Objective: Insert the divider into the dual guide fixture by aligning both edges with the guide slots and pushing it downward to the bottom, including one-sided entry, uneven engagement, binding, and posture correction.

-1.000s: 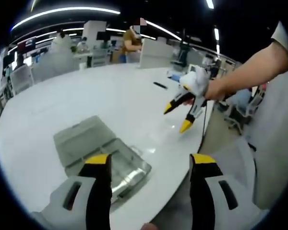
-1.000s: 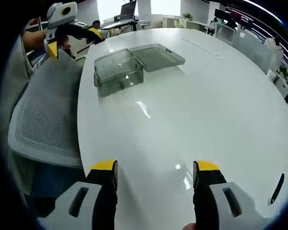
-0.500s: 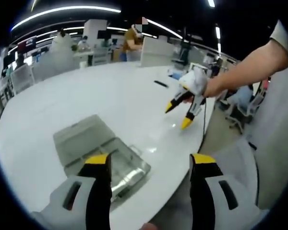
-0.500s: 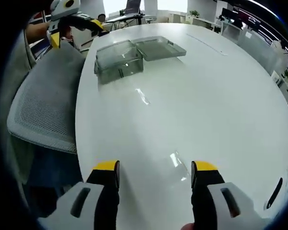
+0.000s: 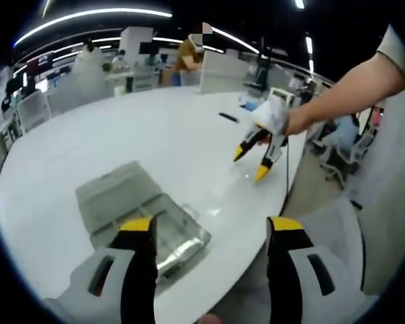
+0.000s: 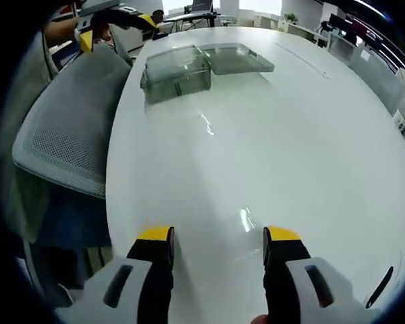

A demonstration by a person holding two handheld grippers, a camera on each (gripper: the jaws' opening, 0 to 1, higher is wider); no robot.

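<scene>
in the left gripper view the left gripper (image 5: 212, 233) is hanging with its jaws spread and nothing between them, just above the near edge of the clear plastic box (image 5: 140, 217), which is the landmark here. in the right gripper view the right gripper (image 6: 218, 241) is likewise holding its yellow-tipped jaws apart over bare tabletop, well apart from the clear plastic box (image 6: 175, 69); from the left gripper view that same right gripper (image 5: 256, 160) is showing out past the box, over the white table's (image 5: 121, 135) edge, with the person's arm (image 5: 344, 94) behind it.

the box is lying open on the white table (image 6: 290, 135), its lid folded back flat beside the tray. this is probably the dual guide fixture, though the guide slots are too small to make out. the divider cannot be picked out; something pale is glinting inside the tray, but it is too unclear to name.

beyond the box, toward the person, a grey mesh chair (image 6: 67, 135) is standing at the table edge. a small dark object (image 5: 225, 119) is lying on the table well beyond the box.

judging by this, the task is sitting at its opening step: nothing is gripped and no insertion has begun. the next move likely calls for finding the divider, taking it by its upper edge, and bringing it upright over the box so both edges are meeting their slots evenly.
</scene>
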